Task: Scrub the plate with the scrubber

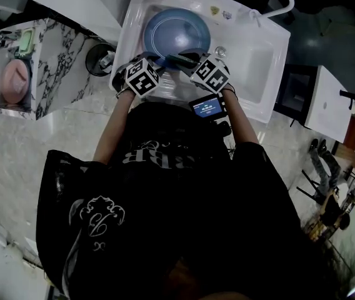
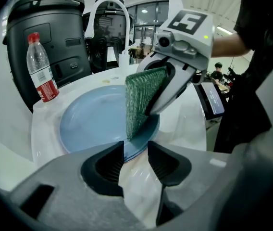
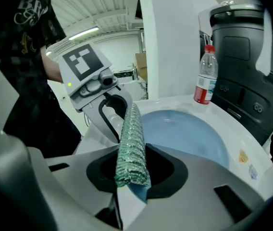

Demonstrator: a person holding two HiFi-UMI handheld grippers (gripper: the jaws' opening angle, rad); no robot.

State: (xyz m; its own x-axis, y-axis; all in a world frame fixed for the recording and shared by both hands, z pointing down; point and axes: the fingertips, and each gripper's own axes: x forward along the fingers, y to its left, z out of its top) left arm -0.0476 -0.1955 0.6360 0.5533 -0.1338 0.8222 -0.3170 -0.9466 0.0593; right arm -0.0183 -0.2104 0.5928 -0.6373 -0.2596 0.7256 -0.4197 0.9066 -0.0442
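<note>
Nearest me: left tool (image 2: 135, 153), jaws apart w/ a clear gap and nothing pinched. The near rim of the plate (image 2: 93, 119) sits right at the jaw tips, just ahead of them. Can't tell if the tips touch it.

Right tool (image 3: 132, 165) is clamped on the scrubber (image 3: 132, 143), a green, coarse pad. It's held on edge btwn both jaws and sticks out past the tips. In the left gripper view the pad hangs upright from the right tool. Its bottom edge is down on the plate's near-right part, close to the rim, and looks like it's touching.

The 2 tools are close together, side by side over the plate's near edge, left one on the left. A small lit screen (image 1: 206, 107) sits on the back of the right tool, toward me.

Plate: blue, round, lying flat in the left part of the white sink (image 1: 262, 61). Its surface looks bare apart from the pad.

Farther out: clear plastic bottle (image 2: 40, 69) w/ red cap & red label, upright on the sink's back edge, beyond the plate. White arched faucet (image 2: 108, 6) is behind the sink. Big black unit (image 2: 45, 32) stands behind the bottle. Marble-pattern tabletop (image 1: 59, 67) is off to the sink's left.
</note>
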